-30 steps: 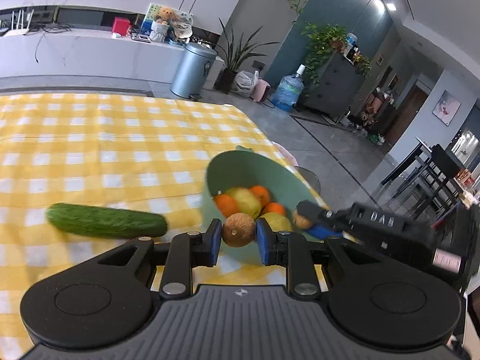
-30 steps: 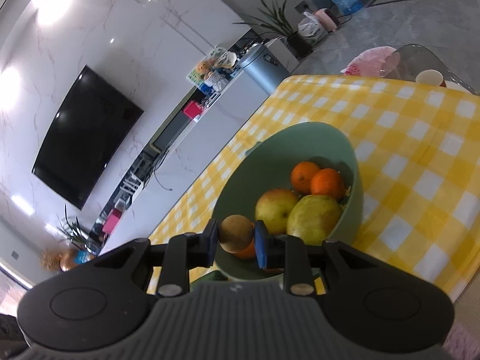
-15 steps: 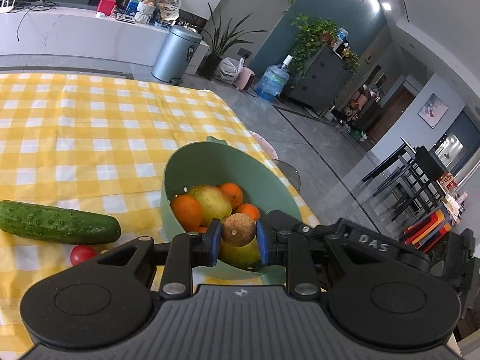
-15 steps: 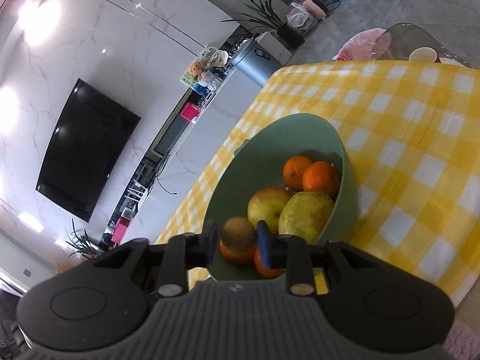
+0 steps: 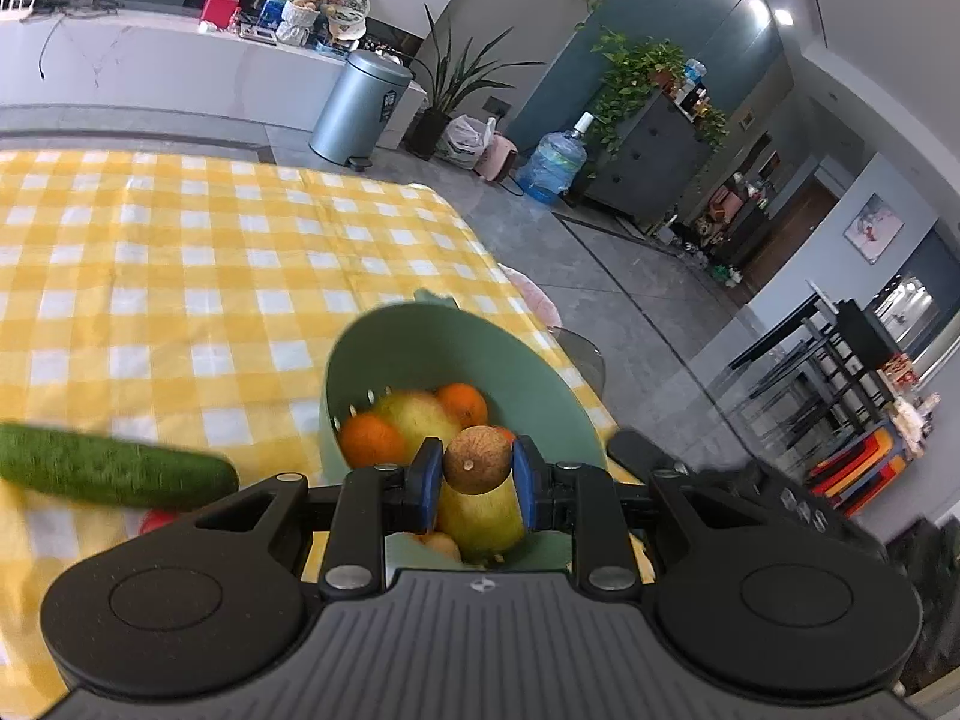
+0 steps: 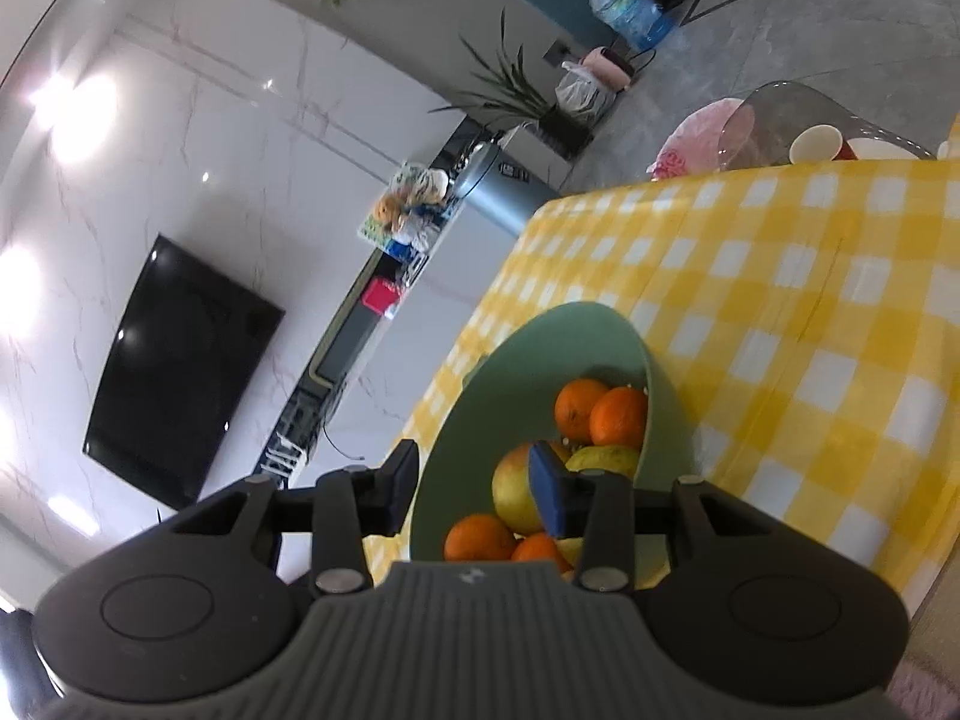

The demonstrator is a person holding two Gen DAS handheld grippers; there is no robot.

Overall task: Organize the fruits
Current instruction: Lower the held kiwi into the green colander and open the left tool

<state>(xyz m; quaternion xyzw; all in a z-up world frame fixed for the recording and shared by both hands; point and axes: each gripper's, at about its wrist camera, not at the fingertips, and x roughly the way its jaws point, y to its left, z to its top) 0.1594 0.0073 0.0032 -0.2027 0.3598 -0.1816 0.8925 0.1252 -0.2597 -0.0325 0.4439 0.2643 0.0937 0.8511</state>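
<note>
Fruit filled the green bowl (image 5: 414, 354), which stood on the yellow checked tablecloth (image 5: 180, 252) near the table's right edge: oranges (image 5: 369, 441), a yellow-green pear (image 5: 480, 516) and an apple (image 6: 513, 489) lay heaped together inside. Above that heap, a small brown round fruit (image 5: 477, 459) sat clamped between the blue pads of the left gripper (image 5: 474, 480). The right gripper (image 6: 474, 495) hung over the bowl's near rim with its jaws opening and nothing pinched between them; its right pad stood in front of the apple. Left of the bowl a cucumber (image 5: 114, 468) lay on the cloth, with something red (image 5: 157, 521) just beside it, mostly hidden. Farther off stood a grey bin (image 5: 360, 108) on the floor.
</note>
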